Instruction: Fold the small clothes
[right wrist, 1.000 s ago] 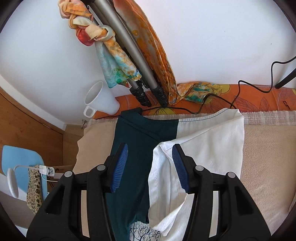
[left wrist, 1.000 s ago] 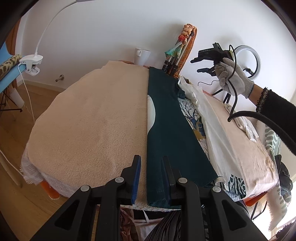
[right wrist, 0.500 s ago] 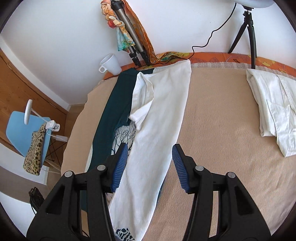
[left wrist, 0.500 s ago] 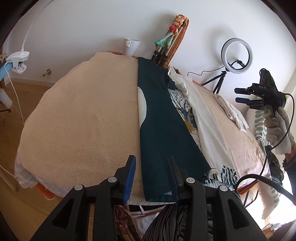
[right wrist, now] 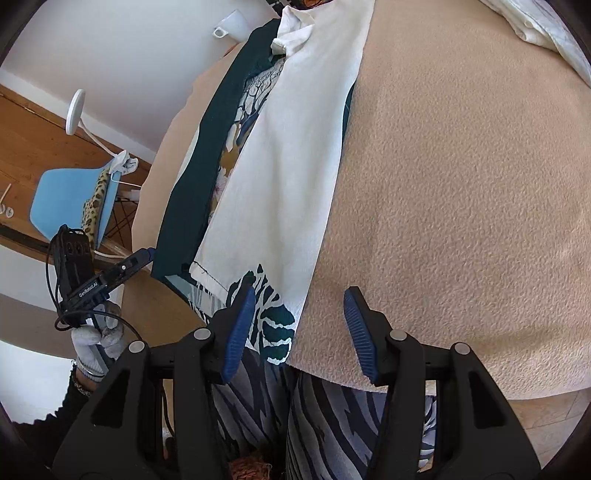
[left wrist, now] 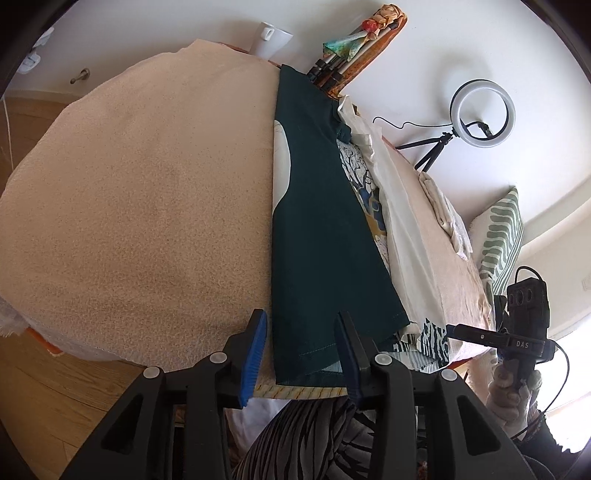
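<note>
A small shirt lies lengthwise on the beige blanket, its sides folded inward. A dark green panel is on the left, a white panel on the right, and a tree print shows between them. My left gripper is open at the near edge. The green hem lies between its fingers, and the pads stand clear of it. My right gripper is open over the near right corner. The white panel's lower corner and a green-and-white patterned hem sit by its left finger.
A folded white garment lies at the far right of the blanket. At the far end stand a white mug, a tripod hung with scarves and a ring light. A striped pillow is at the right, a blue chair at the left.
My right gripper has swept from the shirt's far end back to its near hem, staying open. My left gripper's jaws have widened around the green hem and tilted further down.
</note>
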Demonstrator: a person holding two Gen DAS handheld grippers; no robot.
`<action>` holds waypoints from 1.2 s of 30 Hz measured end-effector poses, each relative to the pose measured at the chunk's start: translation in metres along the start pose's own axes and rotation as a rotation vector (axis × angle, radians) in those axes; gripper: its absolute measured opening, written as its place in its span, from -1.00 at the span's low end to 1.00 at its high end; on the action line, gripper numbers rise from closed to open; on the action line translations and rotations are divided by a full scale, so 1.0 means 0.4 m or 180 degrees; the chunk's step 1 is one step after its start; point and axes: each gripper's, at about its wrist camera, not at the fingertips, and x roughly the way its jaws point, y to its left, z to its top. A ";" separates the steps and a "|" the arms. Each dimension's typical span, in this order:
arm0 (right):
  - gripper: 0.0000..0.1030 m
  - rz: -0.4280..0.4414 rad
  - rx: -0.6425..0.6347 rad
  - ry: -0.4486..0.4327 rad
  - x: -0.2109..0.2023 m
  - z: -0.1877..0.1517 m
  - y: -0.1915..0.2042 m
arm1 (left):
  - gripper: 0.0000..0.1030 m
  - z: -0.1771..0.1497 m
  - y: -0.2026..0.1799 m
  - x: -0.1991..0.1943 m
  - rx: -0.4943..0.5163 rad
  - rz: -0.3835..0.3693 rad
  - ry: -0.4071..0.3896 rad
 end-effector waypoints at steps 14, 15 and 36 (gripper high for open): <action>-0.51 0.0358 0.0007 0.0077 0.036 -0.021 0.011 | -0.95 -0.009 -0.010 0.018 -0.0042 -0.0092 0.0132; -0.68 0.0362 0.0003 0.0122 0.045 -0.023 0.012 | -0.99 -0.009 -0.015 0.018 -0.0020 -0.0083 0.0129; -0.45 0.0424 0.0209 -0.0059 -0.025 0.020 -0.033 | -1.00 0.037 -0.081 -0.016 0.0215 -0.0131 -0.0028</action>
